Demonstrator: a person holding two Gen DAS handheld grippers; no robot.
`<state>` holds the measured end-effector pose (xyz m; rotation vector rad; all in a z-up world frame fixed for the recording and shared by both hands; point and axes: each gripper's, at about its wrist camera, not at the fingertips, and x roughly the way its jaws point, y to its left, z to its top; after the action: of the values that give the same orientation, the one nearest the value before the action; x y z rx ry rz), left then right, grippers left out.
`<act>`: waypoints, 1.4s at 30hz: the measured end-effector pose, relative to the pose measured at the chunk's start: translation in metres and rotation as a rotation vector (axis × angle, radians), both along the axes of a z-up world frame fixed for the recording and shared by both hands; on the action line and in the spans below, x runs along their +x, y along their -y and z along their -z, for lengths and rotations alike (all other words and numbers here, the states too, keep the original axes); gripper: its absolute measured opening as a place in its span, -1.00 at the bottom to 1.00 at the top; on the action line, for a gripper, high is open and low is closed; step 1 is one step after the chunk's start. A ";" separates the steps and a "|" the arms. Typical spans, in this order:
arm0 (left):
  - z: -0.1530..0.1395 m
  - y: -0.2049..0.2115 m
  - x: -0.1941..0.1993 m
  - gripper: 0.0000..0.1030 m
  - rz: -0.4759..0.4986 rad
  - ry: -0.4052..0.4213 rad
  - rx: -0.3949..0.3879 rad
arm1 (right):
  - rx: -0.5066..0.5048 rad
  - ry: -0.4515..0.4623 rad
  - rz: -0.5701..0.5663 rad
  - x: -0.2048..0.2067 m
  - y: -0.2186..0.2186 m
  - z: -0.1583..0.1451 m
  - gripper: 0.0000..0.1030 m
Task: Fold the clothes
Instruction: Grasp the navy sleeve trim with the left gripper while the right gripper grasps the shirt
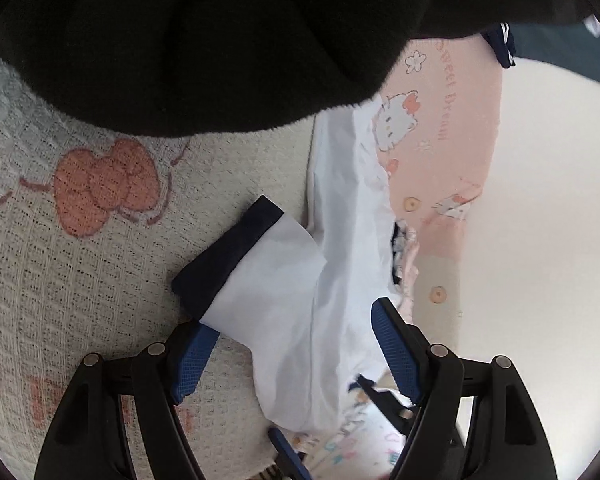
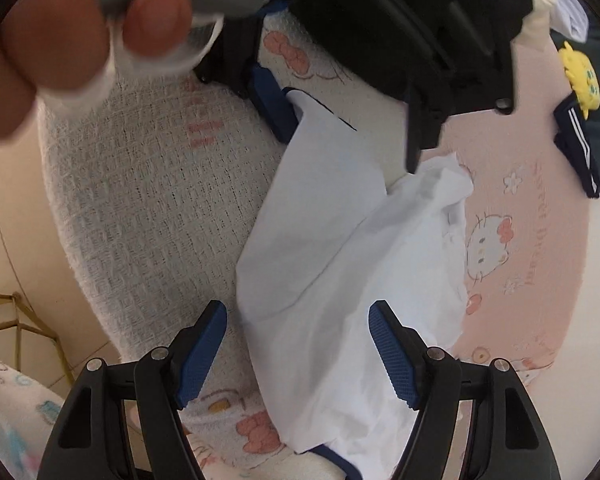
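A white shirt (image 1: pixel 332 264) with a navy cuff (image 1: pixel 228 256) lies crumpled on a cream waffle blanket (image 1: pixel 100 280). My left gripper (image 1: pixel 294 320) hangs open over the sleeve and body of the shirt, its blue pads (image 1: pixel 396 348) wide apart and not pressing the cloth. In the right wrist view the same white shirt (image 2: pixel 340 280) runs between the fingers of my right gripper (image 2: pixel 298 308), which is open just above it. The left gripper (image 2: pixel 340 120) shows at the far end of the shirt. The right gripper's tips (image 1: pixel 332 420) peek in at the bottom of the left wrist view.
A pink cartoon-cat sheet (image 2: pixel 520 240) lies beside the blanket (image 2: pixel 148 200). A navy garment with white stripes (image 2: pixel 576 140) and a yellow plush (image 2: pixel 580 76) sit at the far right. A bandaged hand (image 2: pixel 80 40) and a black sleeve (image 1: pixel 180 40) fill the tops. A gold wire rack (image 2: pixel 20 320) stands left.
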<state>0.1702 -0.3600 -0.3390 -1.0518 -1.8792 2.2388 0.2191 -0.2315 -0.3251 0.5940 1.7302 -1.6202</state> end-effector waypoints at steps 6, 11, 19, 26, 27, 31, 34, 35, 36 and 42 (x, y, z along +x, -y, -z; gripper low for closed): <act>0.022 0.021 0.013 0.32 -0.091 -0.121 0.247 | -0.024 -0.111 -0.060 0.008 0.007 0.008 0.42; 0.024 0.019 0.002 0.28 -0.085 -0.115 0.260 | -0.037 -0.233 -0.089 0.013 0.019 0.018 0.42; 0.023 0.011 -0.026 -0.23 -0.011 -0.029 0.206 | -0.074 -0.217 -0.059 0.008 0.022 0.013 0.43; 0.036 0.004 -0.033 -0.87 -0.043 0.041 0.191 | -0.063 -0.057 -0.047 0.003 0.026 0.009 -0.44; 0.035 0.003 -0.035 -0.87 -0.039 0.042 0.187 | -0.058 -0.033 -0.048 0.004 0.026 0.011 -0.55; 0.034 0.000 -0.042 -0.87 -0.033 0.052 0.188 | -0.051 0.024 -0.047 0.010 0.022 0.024 -0.79; 0.032 -0.003 -0.047 -0.87 -0.037 0.057 0.189 | -0.056 0.042 -0.044 0.009 0.020 0.024 -0.83; 0.031 -0.004 -0.048 -0.87 -0.041 0.060 0.191 | -0.060 0.051 -0.042 0.008 0.020 0.023 -0.84; 0.031 -0.005 -0.050 -0.88 -0.045 0.063 0.193 | -0.064 0.060 -0.039 0.007 0.020 0.022 -0.85; 0.022 -0.014 -0.062 -0.90 -0.054 0.063 0.209 | -0.112 0.168 0.027 -0.008 0.020 0.006 -0.89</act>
<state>0.1079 -0.3459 -0.3612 -1.0609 -2.1352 2.0013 0.2112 -0.2518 -0.3306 0.6821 1.5059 -1.6248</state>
